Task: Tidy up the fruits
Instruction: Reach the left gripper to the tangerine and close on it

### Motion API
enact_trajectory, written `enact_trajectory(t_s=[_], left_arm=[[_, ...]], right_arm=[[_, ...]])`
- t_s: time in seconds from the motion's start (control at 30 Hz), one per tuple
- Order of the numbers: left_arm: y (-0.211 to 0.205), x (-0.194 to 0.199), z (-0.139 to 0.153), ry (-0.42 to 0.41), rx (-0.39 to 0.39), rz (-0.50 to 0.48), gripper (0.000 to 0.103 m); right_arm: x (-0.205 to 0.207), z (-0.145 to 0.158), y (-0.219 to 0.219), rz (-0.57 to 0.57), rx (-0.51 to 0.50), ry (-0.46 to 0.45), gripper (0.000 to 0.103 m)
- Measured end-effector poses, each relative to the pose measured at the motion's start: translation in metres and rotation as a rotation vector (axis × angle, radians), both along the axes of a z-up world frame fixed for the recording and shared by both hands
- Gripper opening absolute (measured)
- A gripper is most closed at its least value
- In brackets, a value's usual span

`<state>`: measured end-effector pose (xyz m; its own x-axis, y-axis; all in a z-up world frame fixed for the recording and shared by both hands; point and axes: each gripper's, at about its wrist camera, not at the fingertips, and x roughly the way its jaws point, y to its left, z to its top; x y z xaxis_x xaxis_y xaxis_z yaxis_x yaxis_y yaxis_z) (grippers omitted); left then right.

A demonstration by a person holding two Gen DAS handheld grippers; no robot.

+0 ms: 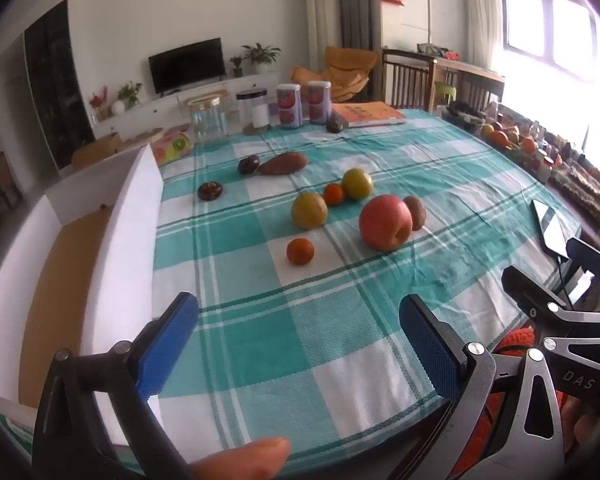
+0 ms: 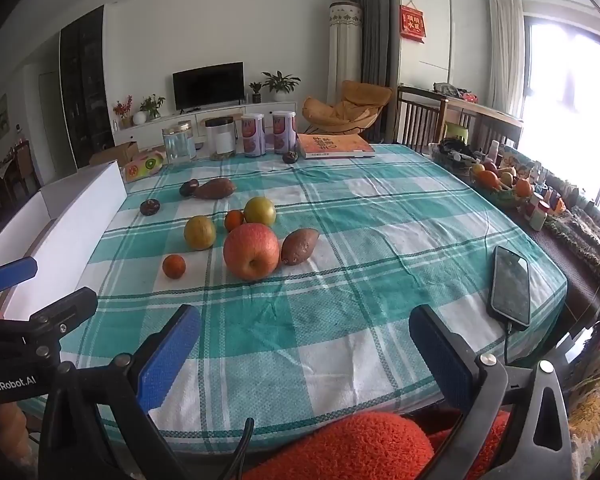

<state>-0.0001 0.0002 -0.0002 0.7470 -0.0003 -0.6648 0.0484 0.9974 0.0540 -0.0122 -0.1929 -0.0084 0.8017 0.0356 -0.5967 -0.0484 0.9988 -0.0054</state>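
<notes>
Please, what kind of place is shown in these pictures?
Most likely the living and dining room of a home: a table with a checked tablecloth, a television on a low white cabinet, and an orange lounge chair near the window.

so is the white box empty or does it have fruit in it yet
Empty as far as shown: the white box shows only bare brown floor, and the apple and other fruit lie on the tablecloth.

Daylight, window (image 1: pixel 548 24) glare blown out right; fisheye edges dark.
</notes>
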Motion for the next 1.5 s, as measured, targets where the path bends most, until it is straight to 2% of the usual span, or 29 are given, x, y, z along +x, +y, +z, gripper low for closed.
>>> enact_trajectory(t_s=[0.33,0.57,0.77,0.87,0.97,1.0,1.13,1.3,1.4,1.5], left_arm=[[0.003,-0.006,0.0,0.011,-0.006,0.001,0.101],[-0.003,0.0,-0.014,0.002,0.004,-0.001,0.101],[0.001,0.004,-0.014,0.029,-0.001,0.005,0.101],[0.005,0.008,-0.017,0.064,-0.028,0.0,0.101],[0.009,0.015,-0.028,0.122,-0.051,-0.023,0.101],[0.009,0.016,-0.034,0.165,-0.058,-0.028,0.101],[0.011,0.026,-0.055,0.208,-0.052,-0.03,0.101],[0.012,0.056,-0.084,0.277,0.039,-0.006,0.101],[0.009,0.071,-0.094,0.282,0.025,-0.006,0.101],[0.006,0.081,-0.102,0.284,0.046,-0.004,0.101]], right_arm=[[0.001,-0.002,0.001,0.001,-0.002,0.002,0.103],[0.001,-0.004,0.0,0.005,0.0,0.009,0.103],[0.002,-0.007,0.0,0.003,0.003,0.02,0.103],[0.003,-0.009,-0.003,-0.003,0.007,0.024,0.103],[0.004,-0.011,-0.005,-0.008,0.01,0.031,0.103],[0.005,-0.012,-0.006,-0.008,0.011,0.035,0.103],[0.007,-0.015,-0.005,-0.002,0.015,0.048,0.103],[0.009,-0.021,-0.005,0.002,0.029,0.062,0.103],[0.011,-0.027,-0.009,-0.002,0.045,0.073,0.103],[0.014,-0.036,-0.018,-0.022,0.079,0.092,0.103]])
